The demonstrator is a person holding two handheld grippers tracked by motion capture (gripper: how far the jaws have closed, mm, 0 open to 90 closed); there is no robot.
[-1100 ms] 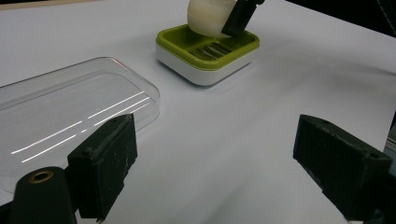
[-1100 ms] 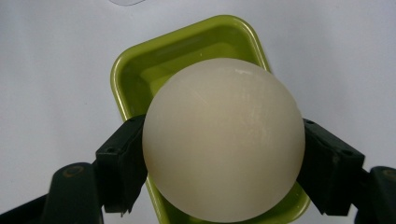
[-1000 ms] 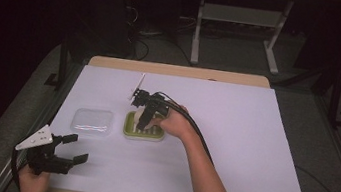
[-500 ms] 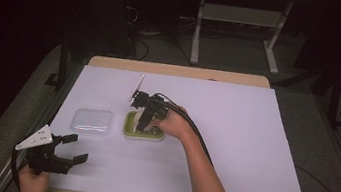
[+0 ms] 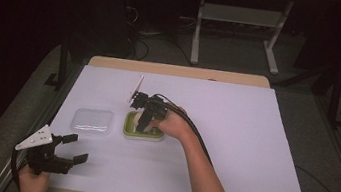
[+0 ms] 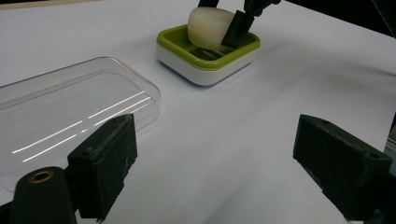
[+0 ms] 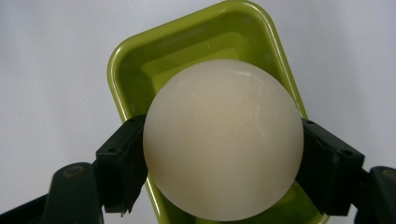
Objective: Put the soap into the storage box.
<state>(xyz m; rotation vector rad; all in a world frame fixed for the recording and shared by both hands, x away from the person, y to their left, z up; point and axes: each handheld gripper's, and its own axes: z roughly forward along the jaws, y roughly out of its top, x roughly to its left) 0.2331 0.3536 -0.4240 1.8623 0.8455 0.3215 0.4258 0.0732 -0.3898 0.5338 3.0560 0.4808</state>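
Nearest the person, well short of the green soap dish (image 5: 143,131) and off to its left, the left tongs (image 5: 66,150) rest at the table (image 5: 251,153) edge with jaws wide apart, holding nothing. Between them and the dish, just beside its left side, lies a clear plastic lid (image 5: 92,120). At the dish itself, the right tongs (image 7: 224,163) are clamped on a pale oval soap bar (image 7: 223,139), poised directly over the dish's well, its long axis tilted, one end low toward the slats. The right hand is plainly nearer; judging by this, setting down or lifting is straight vertical.
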